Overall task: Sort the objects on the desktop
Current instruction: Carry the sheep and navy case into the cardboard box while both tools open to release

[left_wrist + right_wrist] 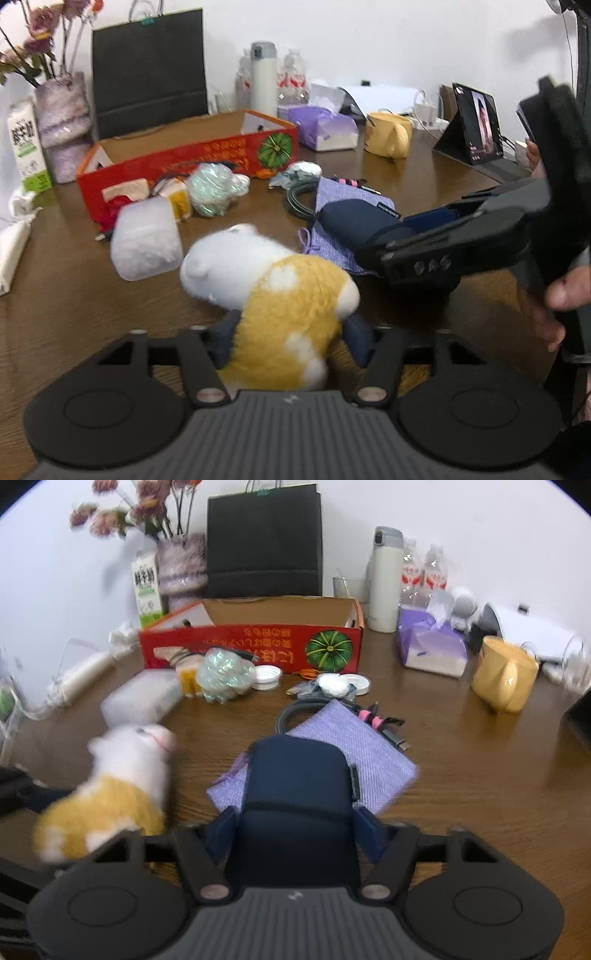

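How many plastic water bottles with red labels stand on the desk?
2. One water bottle stands right of the white thermos; the second water bottle stands beside it, against the wall. Others may be hidden.

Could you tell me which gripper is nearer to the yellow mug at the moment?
Right. The right gripper, shut on a navy case, sits mid-table with the yellow mug ahead to its right. The left gripper, holding the plush hamster, is farther left.
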`<action>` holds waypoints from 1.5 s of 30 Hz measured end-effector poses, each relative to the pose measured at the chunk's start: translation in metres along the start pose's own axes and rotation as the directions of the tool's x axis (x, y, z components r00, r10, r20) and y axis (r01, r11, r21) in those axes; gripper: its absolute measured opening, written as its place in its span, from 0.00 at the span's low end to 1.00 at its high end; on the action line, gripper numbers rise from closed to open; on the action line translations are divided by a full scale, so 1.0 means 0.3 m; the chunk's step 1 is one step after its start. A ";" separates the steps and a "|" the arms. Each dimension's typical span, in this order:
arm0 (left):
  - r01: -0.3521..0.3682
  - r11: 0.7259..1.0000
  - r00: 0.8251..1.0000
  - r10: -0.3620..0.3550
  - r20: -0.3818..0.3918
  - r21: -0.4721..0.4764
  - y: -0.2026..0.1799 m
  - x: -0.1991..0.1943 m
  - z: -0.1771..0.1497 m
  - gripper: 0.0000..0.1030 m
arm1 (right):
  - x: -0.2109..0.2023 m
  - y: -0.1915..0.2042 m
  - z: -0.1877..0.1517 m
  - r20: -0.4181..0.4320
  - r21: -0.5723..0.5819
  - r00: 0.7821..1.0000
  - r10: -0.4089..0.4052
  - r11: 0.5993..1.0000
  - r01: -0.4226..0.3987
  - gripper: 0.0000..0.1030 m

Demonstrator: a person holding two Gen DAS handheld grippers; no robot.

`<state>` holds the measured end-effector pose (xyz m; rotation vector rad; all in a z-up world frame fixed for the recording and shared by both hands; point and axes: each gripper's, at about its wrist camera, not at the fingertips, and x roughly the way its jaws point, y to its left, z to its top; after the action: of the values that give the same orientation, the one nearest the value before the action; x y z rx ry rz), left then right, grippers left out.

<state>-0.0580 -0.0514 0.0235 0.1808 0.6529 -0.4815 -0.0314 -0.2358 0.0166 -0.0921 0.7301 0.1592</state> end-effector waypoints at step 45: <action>-0.409 0.895 0.886 0.344 -0.310 -0.176 0.719 0.988 0.914 0.85 | 1.063 -0.087 1.007 -0.231 -0.007 0.966 -0.117 0.993 0.118 0.70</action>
<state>0.3984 -0.0577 0.0569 0.1447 0.9155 0.0060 0.4055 -0.1834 0.0278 -0.1490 0.9555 0.0324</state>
